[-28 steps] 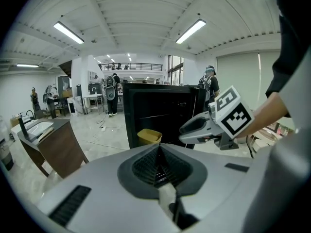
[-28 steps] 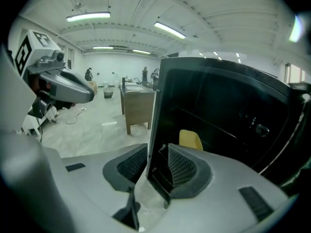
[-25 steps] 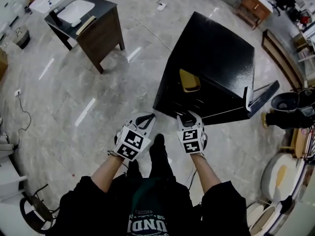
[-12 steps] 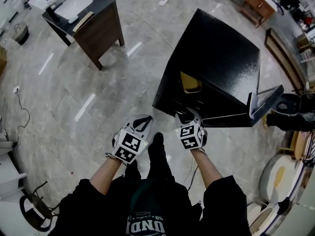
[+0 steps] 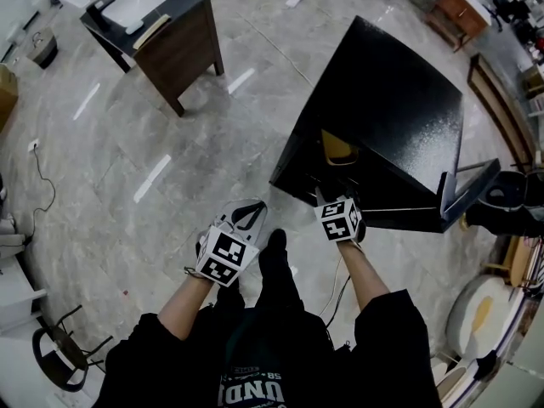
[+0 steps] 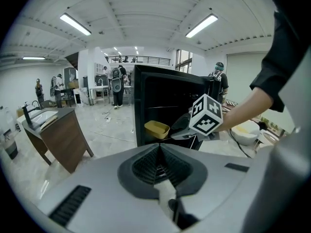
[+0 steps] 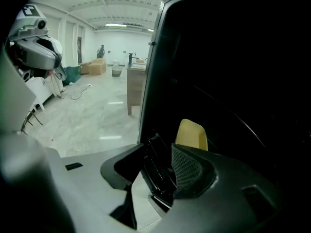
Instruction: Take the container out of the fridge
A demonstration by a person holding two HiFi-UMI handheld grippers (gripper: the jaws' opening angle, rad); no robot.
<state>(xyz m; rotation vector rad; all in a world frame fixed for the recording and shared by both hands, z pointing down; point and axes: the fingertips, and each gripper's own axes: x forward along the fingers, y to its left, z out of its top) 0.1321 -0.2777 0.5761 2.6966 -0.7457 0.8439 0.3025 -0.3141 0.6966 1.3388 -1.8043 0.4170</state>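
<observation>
The black fridge [image 5: 382, 109] stands open, its door [image 5: 467, 189] swung out to the right. A yellow container [image 5: 337, 150] sits on a shelf inside, near the opening's left side. My right gripper [image 5: 326, 196] reaches into the fridge's mouth just short of the container [image 7: 192, 134]. Its jaws are opening with nothing between them, and the right gripper [image 7: 165, 152] does not touch the container. My left gripper [image 5: 248, 213] hangs back over the floor, left of the fridge, empty. In the left gripper view, the left gripper's [image 6: 159, 148] fingers meet, shut, with the container [image 6: 156, 128] far ahead.
A dark wooden vanity with a white sink [image 5: 161, 24] stands at the far left. Round white items [image 5: 480, 308] lie on the floor at the right, and a chair [image 5: 59, 355] stands at bottom left. A cable [image 5: 38, 181] runs along the floor. People stand far off [image 6: 116, 84].
My right gripper has moved forward from in front of the fridge into its opening, closer to the yellow container. The left gripper has stayed about where it was.
</observation>
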